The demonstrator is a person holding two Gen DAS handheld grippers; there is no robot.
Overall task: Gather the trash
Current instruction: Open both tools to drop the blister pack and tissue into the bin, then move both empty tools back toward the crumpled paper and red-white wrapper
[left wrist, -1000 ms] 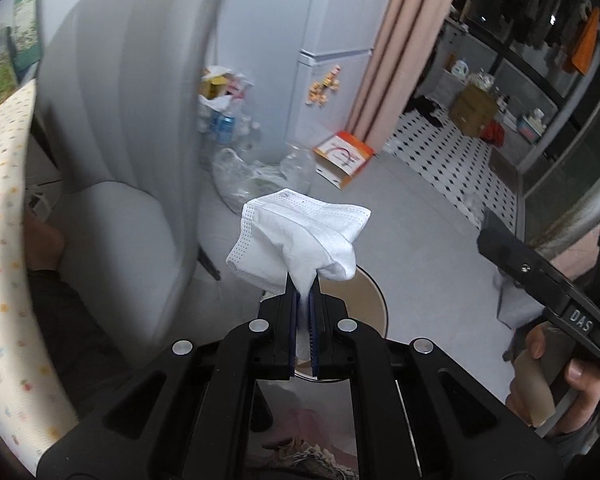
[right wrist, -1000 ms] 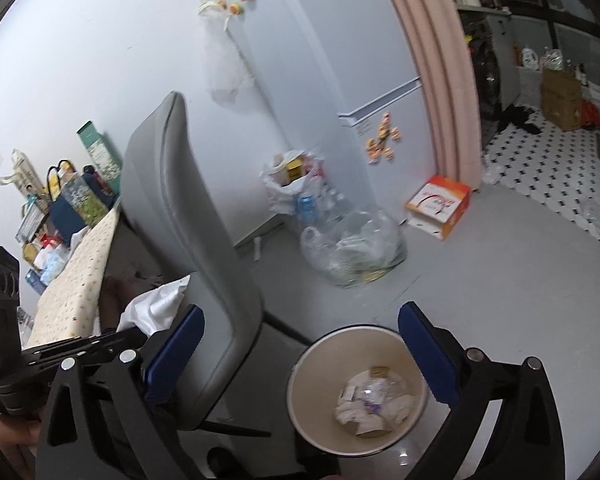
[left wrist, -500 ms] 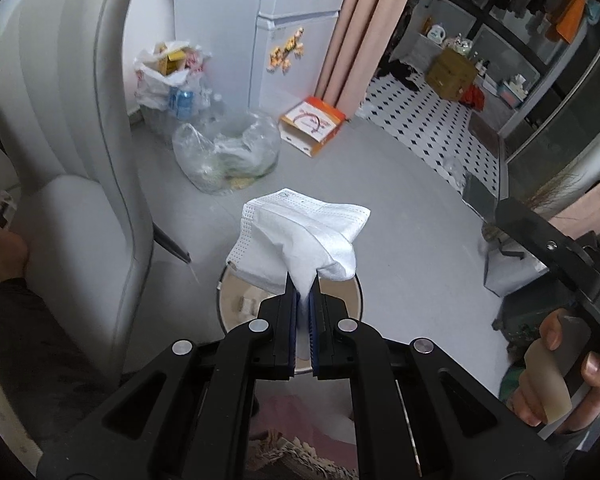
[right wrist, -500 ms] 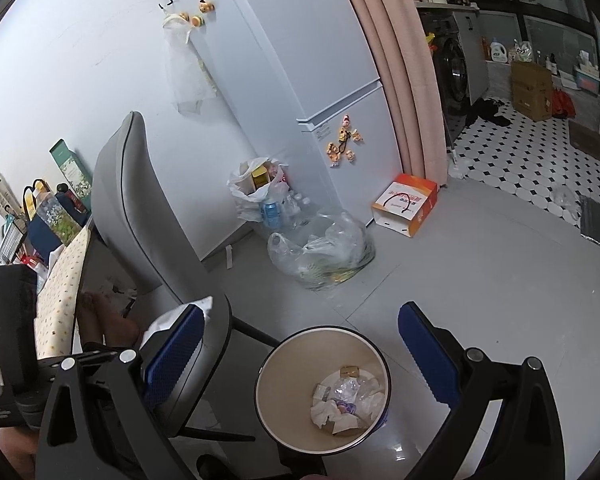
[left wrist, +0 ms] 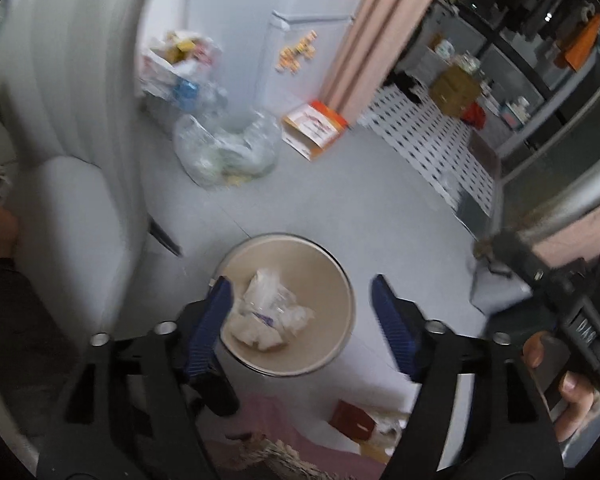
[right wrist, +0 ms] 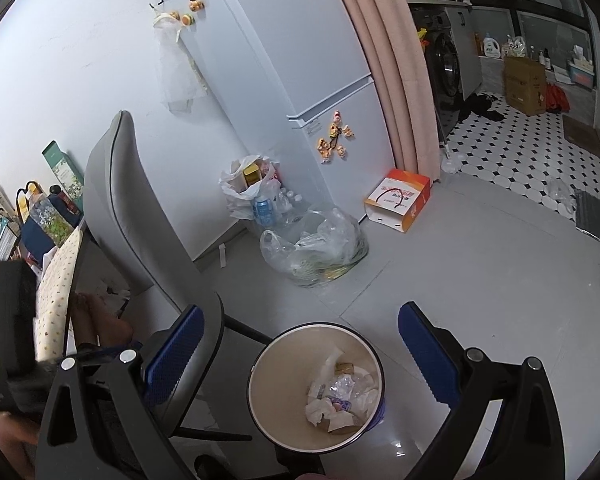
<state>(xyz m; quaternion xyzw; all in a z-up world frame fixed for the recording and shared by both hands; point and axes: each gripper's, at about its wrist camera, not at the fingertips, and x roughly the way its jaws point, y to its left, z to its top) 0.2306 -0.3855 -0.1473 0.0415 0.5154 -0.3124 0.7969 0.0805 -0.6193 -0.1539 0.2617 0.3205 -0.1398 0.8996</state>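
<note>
A round beige waste bin (left wrist: 332, 276) stands on the grey floor with crumpled white trash (left wrist: 268, 312) in its bottom. My left gripper (left wrist: 300, 284) hangs above the bin, its jaws opening wide with nothing between the blue pads (left wrist: 208, 320). In the right wrist view the same bin (right wrist: 280, 360) and its trash (right wrist: 340, 396) lie below my right gripper (right wrist: 300, 310), which is open and empty. The white face mask is no longer in the left jaws, and I cannot tell it apart from the white pieces in the bin.
A grey chair (right wrist: 132, 220) stands just left of the bin. A clear plastic bag (right wrist: 316, 244), a white bag of cans (right wrist: 252, 192) and an orange box (right wrist: 398, 198) sit by the fridge (right wrist: 300, 60). A small red box (left wrist: 352, 420) lies near me.
The left jaws have gone from shut on the white mask to wide open, and the mask has left them. Both views have shifted a little closer over the bin.
</note>
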